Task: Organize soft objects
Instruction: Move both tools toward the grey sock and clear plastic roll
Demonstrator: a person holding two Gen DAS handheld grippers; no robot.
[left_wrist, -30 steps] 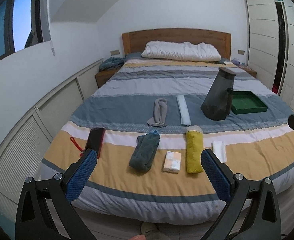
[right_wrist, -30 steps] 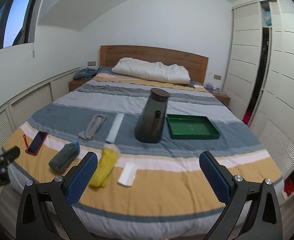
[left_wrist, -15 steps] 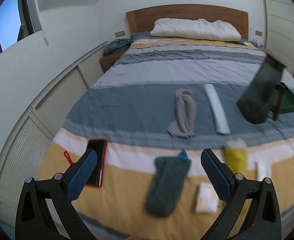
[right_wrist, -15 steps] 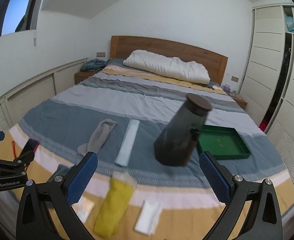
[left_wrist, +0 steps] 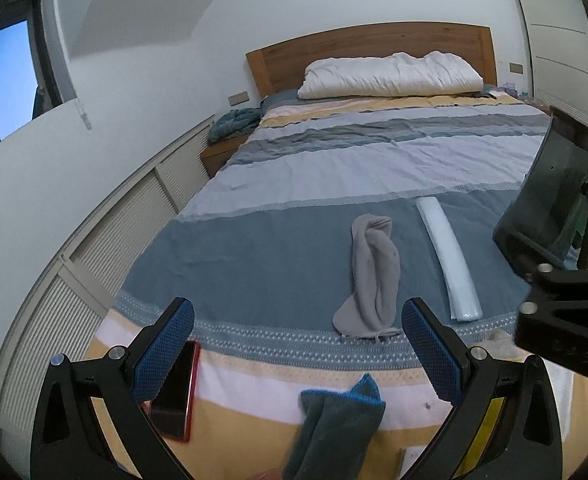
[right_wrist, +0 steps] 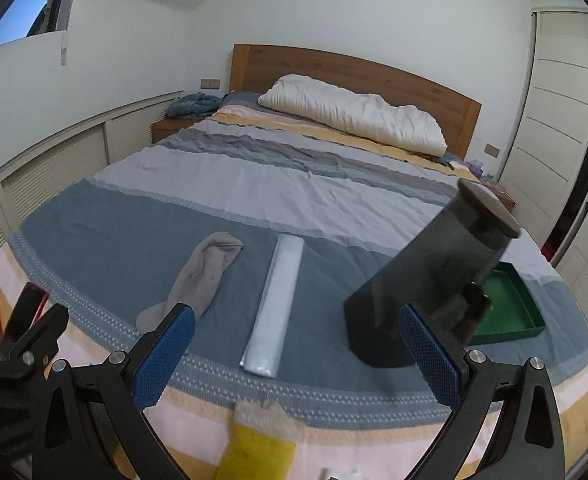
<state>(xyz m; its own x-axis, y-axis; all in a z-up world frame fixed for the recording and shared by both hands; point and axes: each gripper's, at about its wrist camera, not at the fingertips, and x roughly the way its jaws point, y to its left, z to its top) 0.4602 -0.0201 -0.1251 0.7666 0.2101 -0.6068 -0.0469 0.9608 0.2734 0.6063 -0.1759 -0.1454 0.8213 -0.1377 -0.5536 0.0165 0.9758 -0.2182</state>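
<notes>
Two grippers hang over the near end of a striped bed (left_wrist: 374,160), both with jaws spread wide and holding nothing. The left gripper (left_wrist: 298,346) is above a dark teal towel (left_wrist: 334,428) on the yellow stripe, with a red phone (left_wrist: 175,390) at its left finger. Farther in, on the blue stripe, a grey sock (left_wrist: 374,276) lies beside a white roll (left_wrist: 448,260). The right gripper (right_wrist: 294,354) faces that same sock (right_wrist: 201,276) and roll (right_wrist: 275,312); a dark jug (right_wrist: 426,284) stands to the right, a green tray (right_wrist: 510,320) behind it. A yellow cloth (right_wrist: 259,452) lies at the near edge.
</notes>
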